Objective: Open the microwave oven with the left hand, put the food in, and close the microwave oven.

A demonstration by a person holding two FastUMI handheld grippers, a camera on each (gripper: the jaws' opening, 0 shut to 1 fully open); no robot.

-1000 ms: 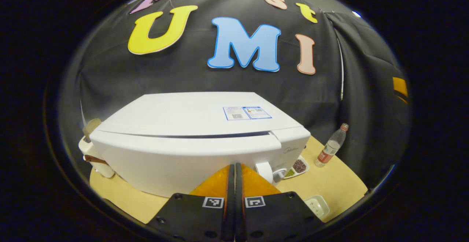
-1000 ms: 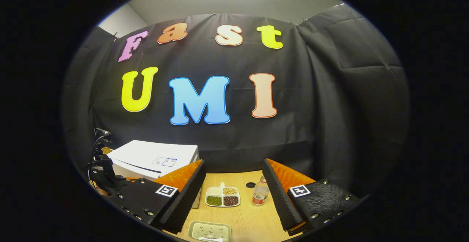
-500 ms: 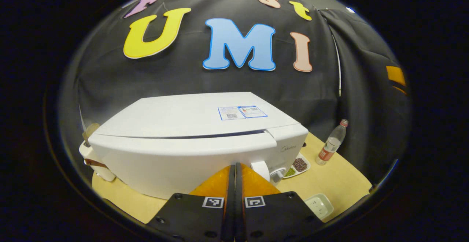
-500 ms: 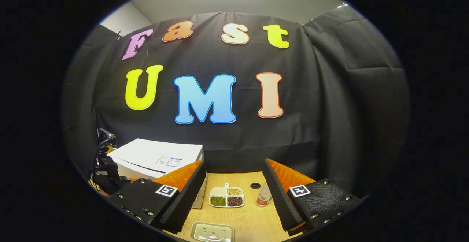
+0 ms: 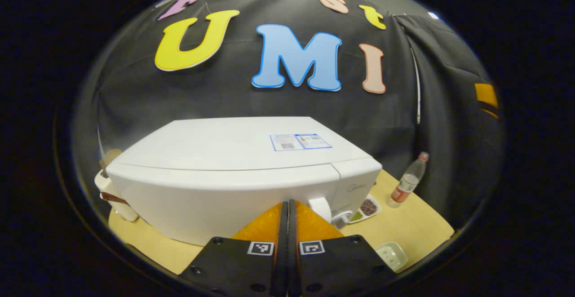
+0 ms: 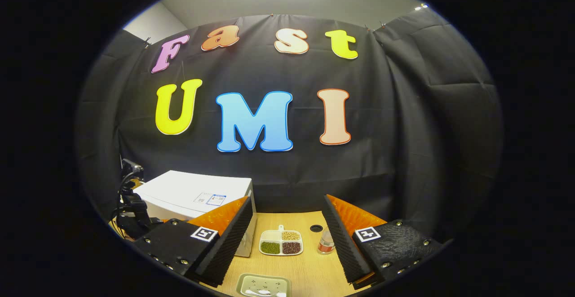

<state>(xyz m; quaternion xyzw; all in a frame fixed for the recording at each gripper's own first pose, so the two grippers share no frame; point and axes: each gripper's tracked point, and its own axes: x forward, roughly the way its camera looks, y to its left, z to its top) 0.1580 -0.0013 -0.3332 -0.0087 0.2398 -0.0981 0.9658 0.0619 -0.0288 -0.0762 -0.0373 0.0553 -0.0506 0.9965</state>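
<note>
The white microwave oven [image 5: 233, 175] stands right in front of me in the left gripper view, its door flush with the body and no gap along the top. My left gripper [image 5: 288, 205] is shut with nothing between its fingers, its tips close against the door's lower front beside a white knob [image 5: 321, 208]. In the right gripper view the microwave oven [image 6: 197, 193] sits at the left. My right gripper [image 6: 287, 198] is open and empty above the table. Below it lies the divided dish of beans [image 6: 281, 243], also seen in the left gripper view as the divided dish [image 5: 366, 208].
A plastic bottle [image 6: 326, 242] stands right of the bean dish on the wooden table [image 6: 310, 270]. A small rectangular tray [image 6: 263, 285] lies near the front edge. A white appliance [image 5: 112, 189] stands left of the microwave. Black cloth walls close in behind.
The dark gap along the top of the microwave door has vanished; the door now sits flush. The right gripper's view has drifted slightly right, still open.
</note>
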